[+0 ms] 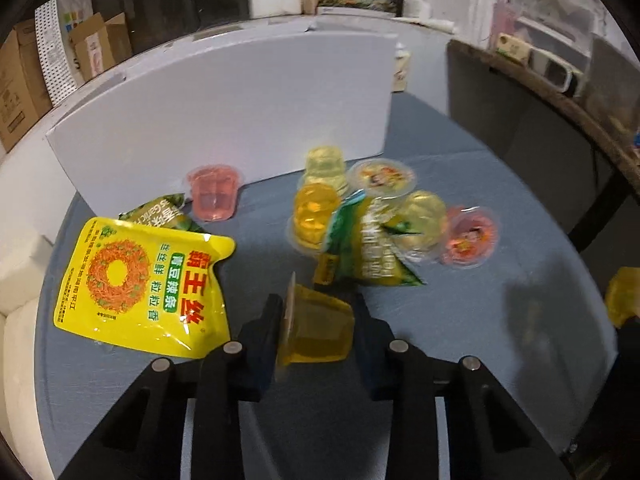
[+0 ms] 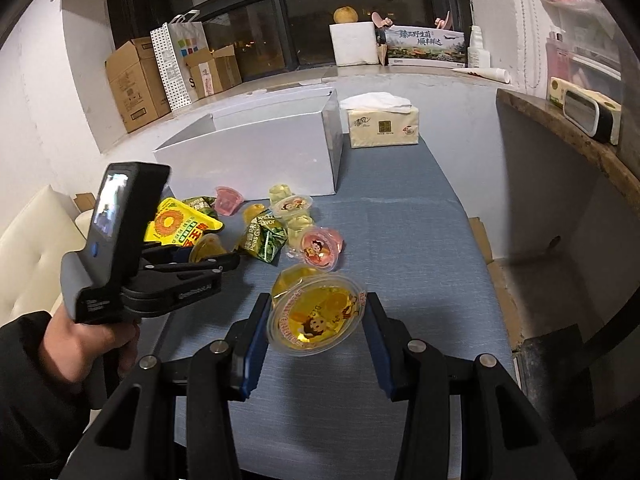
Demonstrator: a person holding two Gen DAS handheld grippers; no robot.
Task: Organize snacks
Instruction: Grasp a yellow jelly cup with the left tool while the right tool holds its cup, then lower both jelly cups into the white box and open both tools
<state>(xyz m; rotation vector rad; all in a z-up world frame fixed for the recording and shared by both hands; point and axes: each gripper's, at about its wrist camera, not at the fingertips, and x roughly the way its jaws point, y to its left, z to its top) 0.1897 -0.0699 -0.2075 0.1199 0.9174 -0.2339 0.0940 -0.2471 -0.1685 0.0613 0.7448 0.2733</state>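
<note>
My left gripper (image 1: 316, 320) is shut on a yellow jelly cup (image 1: 318, 330), held on its side above the blue table. My right gripper (image 2: 316, 320) is shut on another yellow jelly cup (image 2: 316, 316), foil lid facing me. That cup also shows at the right edge of the left wrist view (image 1: 622, 296). On the table lie a big yellow snack bag (image 1: 140, 288), a green pea packet (image 1: 372, 248), a pink jelly cup (image 1: 214, 192) and a cluster of several yellow and pink jelly cups (image 1: 380, 184). The left gripper (image 2: 208, 256) shows in the right view, beside the pile.
A white open box (image 2: 256, 152) stands behind the snacks. A tissue pack (image 2: 382, 126) sits behind it on the right. A dark wooden shelf (image 2: 560, 128) runs along the right. A cream sofa (image 2: 36, 240) is at the left. Cardboard boxes (image 2: 136, 80) stand by the window.
</note>
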